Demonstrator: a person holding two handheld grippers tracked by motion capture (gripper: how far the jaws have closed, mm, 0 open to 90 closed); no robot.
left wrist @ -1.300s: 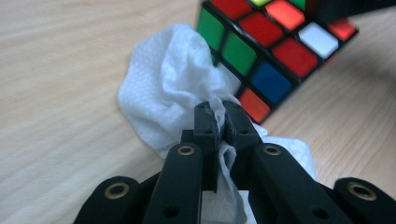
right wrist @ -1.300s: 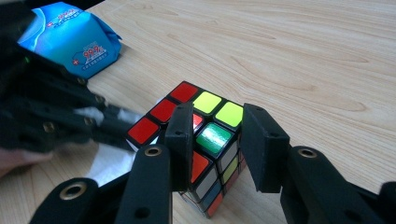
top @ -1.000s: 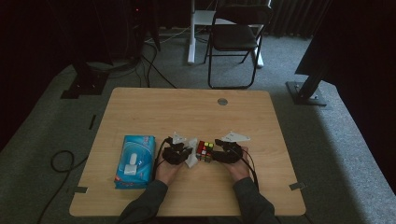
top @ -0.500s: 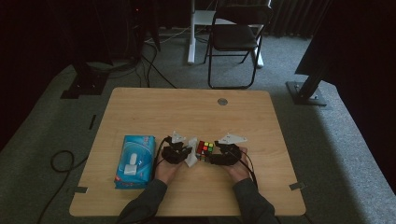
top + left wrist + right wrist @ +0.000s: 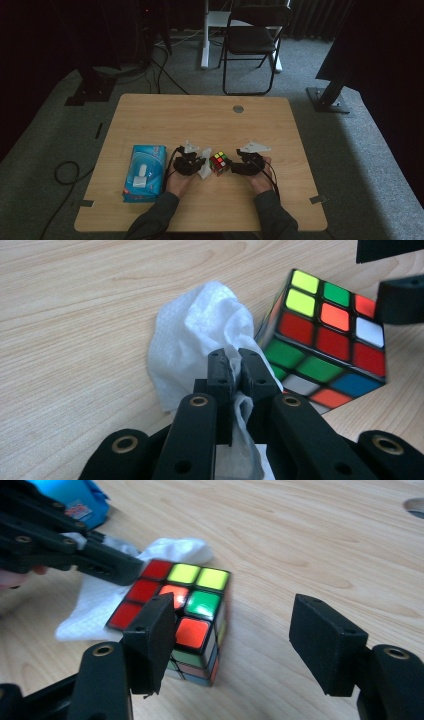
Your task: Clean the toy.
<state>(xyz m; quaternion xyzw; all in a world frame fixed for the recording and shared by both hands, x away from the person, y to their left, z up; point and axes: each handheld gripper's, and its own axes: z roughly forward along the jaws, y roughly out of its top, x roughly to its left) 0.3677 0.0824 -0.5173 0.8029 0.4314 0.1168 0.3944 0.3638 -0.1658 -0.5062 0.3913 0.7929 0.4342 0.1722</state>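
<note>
A scrambled colour cube (image 5: 219, 162) (image 5: 330, 335) (image 5: 185, 610) rests on the wooden table (image 5: 200, 120), between the two hands. My left gripper (image 5: 196, 164) (image 5: 237, 357) is shut on a crumpled white tissue (image 5: 205, 167) (image 5: 200, 325) (image 5: 95, 605) that lies against the cube's left side. My right gripper (image 5: 239, 165) (image 5: 235, 615) is open at the cube's right. Its jaws have just been closing; the cube's near corner lies between them, and the pads do not press on it. The left gripper's black arm (image 5: 75, 555) reaches the cube's top edge.
A blue tissue pack (image 5: 145, 172) (image 5: 75, 495) lies left of the left hand. A round grommet (image 5: 238, 108) sits in the table's far middle. Beyond the table stand a black folding chair (image 5: 252, 40) and equipment bases on grey carpet.
The right gripper has edged slightly rightward, away from the cube. The left gripper, tissue and cube have stayed where they were.
</note>
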